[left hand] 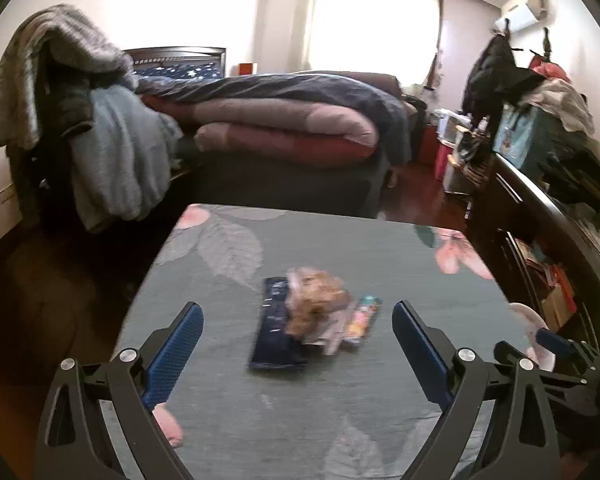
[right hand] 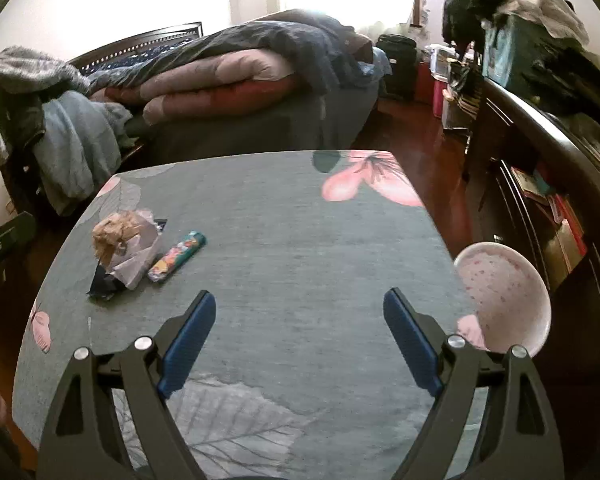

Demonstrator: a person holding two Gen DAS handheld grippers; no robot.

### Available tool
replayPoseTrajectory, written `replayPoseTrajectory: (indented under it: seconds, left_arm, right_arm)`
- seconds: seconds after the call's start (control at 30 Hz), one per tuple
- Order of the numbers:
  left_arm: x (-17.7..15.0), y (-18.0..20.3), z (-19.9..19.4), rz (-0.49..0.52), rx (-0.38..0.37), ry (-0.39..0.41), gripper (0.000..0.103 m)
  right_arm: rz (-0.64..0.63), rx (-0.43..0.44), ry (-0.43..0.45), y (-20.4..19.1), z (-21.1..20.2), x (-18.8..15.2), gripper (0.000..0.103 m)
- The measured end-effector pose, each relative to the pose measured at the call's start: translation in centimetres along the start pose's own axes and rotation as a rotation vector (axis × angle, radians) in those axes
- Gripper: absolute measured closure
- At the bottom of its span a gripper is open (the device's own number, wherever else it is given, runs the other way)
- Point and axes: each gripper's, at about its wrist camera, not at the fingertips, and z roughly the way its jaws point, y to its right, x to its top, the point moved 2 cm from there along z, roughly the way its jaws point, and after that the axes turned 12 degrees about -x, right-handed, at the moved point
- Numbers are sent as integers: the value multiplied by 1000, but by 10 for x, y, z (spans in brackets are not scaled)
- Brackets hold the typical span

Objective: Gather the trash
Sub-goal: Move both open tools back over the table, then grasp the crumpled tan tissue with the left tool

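A small heap of trash lies on a grey-green floral tablecloth point(left hand: 340, 400): a crumpled clear bag with brown paper point(left hand: 316, 304), a dark blue wrapper point(left hand: 274, 340) under it, and a colourful narrow wrapper point(left hand: 362, 320) beside it. My left gripper point(left hand: 298, 320) hovers open just short of the heap, nothing between its blue pads. In the right wrist view the same bag point(right hand: 120, 240), dark wrapper point(right hand: 104, 284) and colourful wrapper point(right hand: 176, 256) lie to the left. My right gripper point(right hand: 298, 308) stands open over bare cloth. A white speckled bowl point(right hand: 504, 300) sits at the table's right edge.
A bed piled with folded quilts point(left hand: 284, 120) stands beyond the table. Clothes hang over a chair point(left hand: 80, 120) at the left. A dark cabinet with clutter point(right hand: 560, 160) runs along the right. Part of the right gripper point(left hand: 556, 344) shows by the bowl point(left hand: 528, 316).
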Motion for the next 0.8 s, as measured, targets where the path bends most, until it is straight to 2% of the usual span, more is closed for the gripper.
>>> replayPoseTrajectory:
  seconds: [0.2,0.37,0.5,0.67,0.73,0.8]
  left_arm:
    - [-8,-30,6,-37,49,-28,8]
    - [-18,-42,28,-36,67,-90,7]
    - [-22,-33,54,-11,55,-136,7]
    - [-15,-13,76,56,63,-123,7]
    - [-10,-10,86,63,76,-120,9]
    - [-7,-10,95,55,84,-117,17]
  right_arm:
    - [-26,4,-14,-16,7,-2,16]
    - [-41,0,-30,-22,15,-4,16]
    - [-40,3,-38,-22,19,-5,16]
    - [-27,4,-49,-15,25,-6,16]
    - [-19,4,-51,-10,26,-6,16]
    - [-13,2,-52,-6,27,-6,16]
